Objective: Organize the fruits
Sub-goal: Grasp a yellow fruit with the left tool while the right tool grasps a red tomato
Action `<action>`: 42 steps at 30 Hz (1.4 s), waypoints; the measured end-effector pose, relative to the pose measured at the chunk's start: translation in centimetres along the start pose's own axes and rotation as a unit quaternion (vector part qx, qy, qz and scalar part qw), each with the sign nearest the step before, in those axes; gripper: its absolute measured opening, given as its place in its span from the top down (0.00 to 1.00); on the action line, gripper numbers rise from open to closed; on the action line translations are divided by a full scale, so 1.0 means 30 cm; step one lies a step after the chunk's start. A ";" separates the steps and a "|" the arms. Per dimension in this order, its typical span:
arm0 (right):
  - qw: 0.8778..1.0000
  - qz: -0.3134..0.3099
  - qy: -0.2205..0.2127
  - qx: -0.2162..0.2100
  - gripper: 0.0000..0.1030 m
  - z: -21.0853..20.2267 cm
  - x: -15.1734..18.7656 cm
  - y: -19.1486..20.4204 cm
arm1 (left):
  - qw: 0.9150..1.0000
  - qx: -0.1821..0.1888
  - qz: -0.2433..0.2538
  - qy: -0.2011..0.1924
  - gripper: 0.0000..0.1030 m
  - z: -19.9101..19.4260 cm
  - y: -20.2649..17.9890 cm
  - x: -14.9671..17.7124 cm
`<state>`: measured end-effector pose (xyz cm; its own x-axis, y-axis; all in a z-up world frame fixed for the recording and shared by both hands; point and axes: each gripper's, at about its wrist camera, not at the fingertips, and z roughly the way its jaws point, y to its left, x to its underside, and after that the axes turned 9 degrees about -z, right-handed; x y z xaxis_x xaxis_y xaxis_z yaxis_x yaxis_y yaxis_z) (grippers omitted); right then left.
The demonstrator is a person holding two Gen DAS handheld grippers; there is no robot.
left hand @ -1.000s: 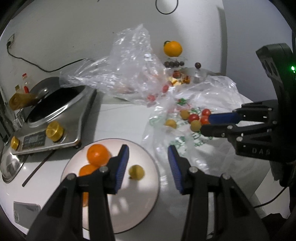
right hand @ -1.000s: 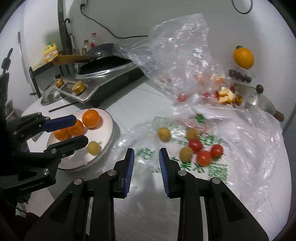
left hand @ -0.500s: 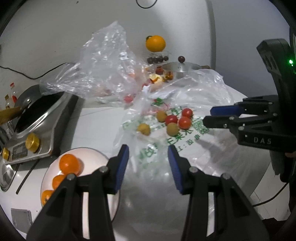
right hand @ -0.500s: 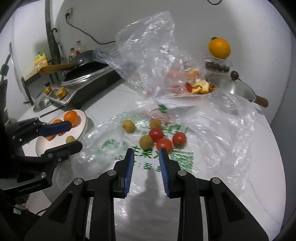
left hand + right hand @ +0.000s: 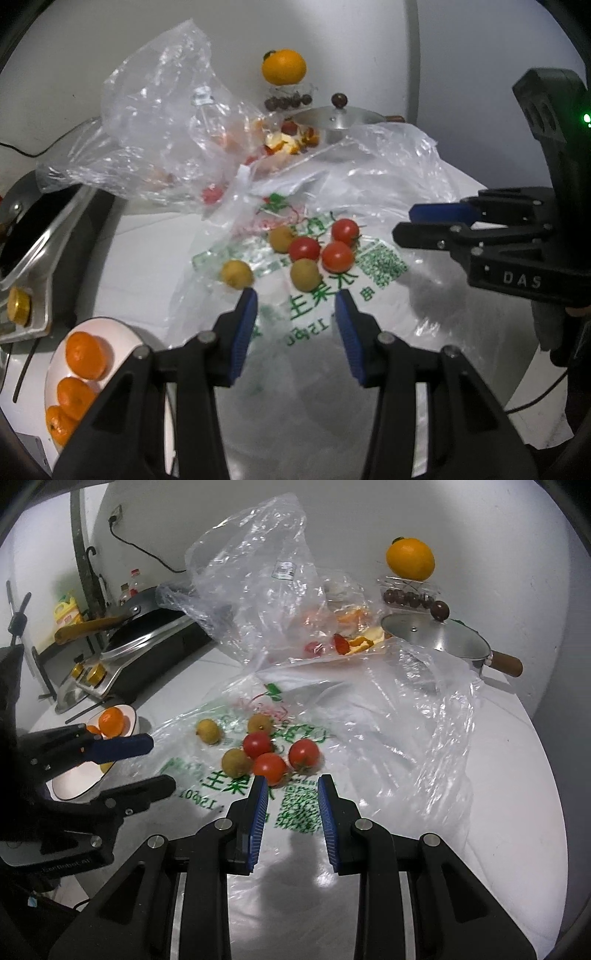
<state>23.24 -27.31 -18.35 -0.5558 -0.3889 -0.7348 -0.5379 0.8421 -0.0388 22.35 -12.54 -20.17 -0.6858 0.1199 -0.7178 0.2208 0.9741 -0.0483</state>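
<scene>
Three red tomatoes (image 5: pixel 320 246) and three yellow-brown small fruits (image 5: pixel 305 274) lie on a flat printed plastic bag (image 5: pixel 325 295); they also show in the right wrist view (image 5: pixel 269 766). My left gripper (image 5: pixel 295 299) is open and empty, just in front of the fruits. My right gripper (image 5: pixel 291 786) is open and empty, close before a tomato. A white plate (image 5: pixel 125 336) at lower left holds three oranges (image 5: pixel 84 355); in the right wrist view the plate (image 5: pixel 74 786) sits behind the left gripper.
A crumpled clear bag (image 5: pixel 166 122) with fruit scraps stands behind. An induction cooker with a pan (image 5: pixel 140 638) is at the left. A lidded pot (image 5: pixel 436 638), a box of dark fruits (image 5: pixel 406 594) and a large orange (image 5: pixel 410 559) stand at the back.
Both grippers have moved from the plate side toward the fruits on the printed bag, which now lie closer. Both stay open and empty.
</scene>
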 end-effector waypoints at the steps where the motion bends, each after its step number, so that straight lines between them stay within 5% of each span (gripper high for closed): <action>1: 1.000 0.001 0.000 -0.001 0.71 0.004 -0.002 -0.006 | 1.000 0.001 -0.001 0.002 0.56 0.009 -0.003 -0.004; 31: 0.999 -0.007 0.033 -0.034 0.71 0.211 -0.080 -0.079 | 0.998 0.010 0.005 0.057 0.57 0.252 -0.026 -0.058; 37: 0.998 -0.002 0.039 -0.043 0.71 0.236 -0.088 -0.085 | 0.998 0.021 0.012 0.058 0.71 0.254 -0.027 -0.059; 42: 0.996 0.027 0.048 -0.071 0.71 0.255 -0.090 -0.114 | 0.998 0.025 0.014 0.056 0.72 0.248 -0.027 -0.058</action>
<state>31.43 -26.28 -21.42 -0.6402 -0.3840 -0.6654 -0.5861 0.8040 0.0999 28.51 -14.97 -24.06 -0.7511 0.1704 -0.6379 0.2740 0.9594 -0.0663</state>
